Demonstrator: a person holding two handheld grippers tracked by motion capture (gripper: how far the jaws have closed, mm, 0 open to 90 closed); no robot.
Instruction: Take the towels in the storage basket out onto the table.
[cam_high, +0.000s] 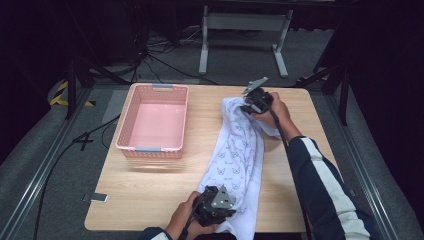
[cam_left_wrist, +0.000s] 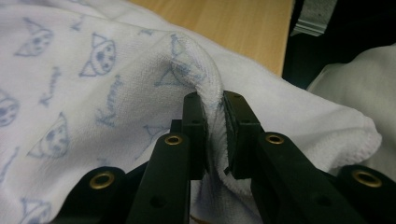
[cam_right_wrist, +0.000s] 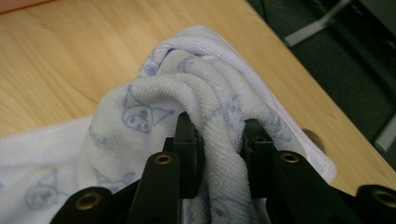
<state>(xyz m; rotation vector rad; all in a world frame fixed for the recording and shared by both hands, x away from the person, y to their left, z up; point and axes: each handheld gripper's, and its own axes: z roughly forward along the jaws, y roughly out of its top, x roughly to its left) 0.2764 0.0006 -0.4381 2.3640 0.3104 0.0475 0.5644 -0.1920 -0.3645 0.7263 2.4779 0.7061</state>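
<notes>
Your left gripper (cam_high: 220, 206) at six o'clock and right gripper (cam_high: 251, 106) at one o'clock each clamp the patterned towel (cam_high: 239, 155); pink basket (cam_high: 134, 119) at ten.

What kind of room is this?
Probably a lab or recording studio, not a home. A wooden table stands on grey carpet among black curtains, loose cables run over the floor, and metal rails frame the table.

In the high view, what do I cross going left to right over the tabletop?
Pink basket → white printed towel, pinched at its near end by the left gripper and at its far end by the right gripper → bare wooden table at the right edge.
</notes>
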